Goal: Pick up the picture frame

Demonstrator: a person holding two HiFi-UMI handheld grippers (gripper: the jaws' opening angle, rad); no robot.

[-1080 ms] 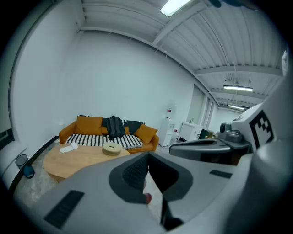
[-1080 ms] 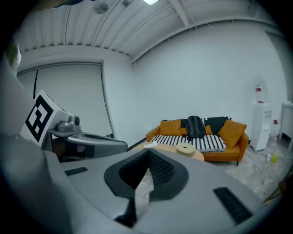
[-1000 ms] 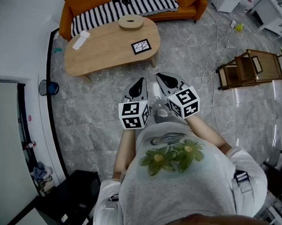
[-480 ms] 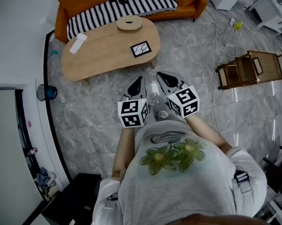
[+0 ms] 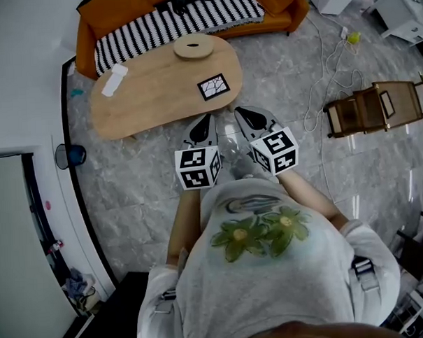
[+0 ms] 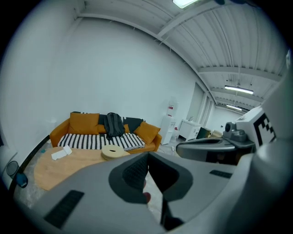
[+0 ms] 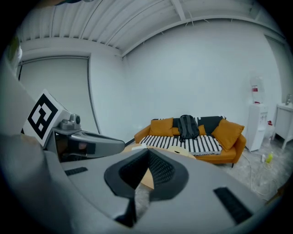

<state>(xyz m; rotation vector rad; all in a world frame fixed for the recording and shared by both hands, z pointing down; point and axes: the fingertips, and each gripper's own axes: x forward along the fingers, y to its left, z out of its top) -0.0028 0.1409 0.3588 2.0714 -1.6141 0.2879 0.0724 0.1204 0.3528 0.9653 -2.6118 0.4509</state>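
Note:
The picture frame (image 5: 213, 87), dark-edged with a white cracked-pattern picture, lies flat near the right front of the oval wooden coffee table (image 5: 152, 90). My left gripper (image 5: 207, 121) and right gripper (image 5: 241, 115) are held side by side in front of me, both shut and empty, tips just short of the table's near edge, a little below the frame in the head view. In the left gripper view the shut jaws hide the frame; the table (image 6: 59, 164) shows at left. The right gripper view shows only a sliver of table (image 7: 145, 179) between the jaws.
A round wooden disc (image 5: 194, 46) and a white folded item (image 5: 114, 79) lie on the table. Behind stands an orange sofa (image 5: 191, 15) with a striped cover and a backpack (image 7: 187, 126). A wooden side table (image 5: 377, 105) and cables (image 5: 326, 69) are at right, a blue bin (image 5: 69, 155) at left.
Both grippers and I have moved forward toward the coffee table; the table and frame now sit closer to the gripper tips. Both jaws stayed shut.

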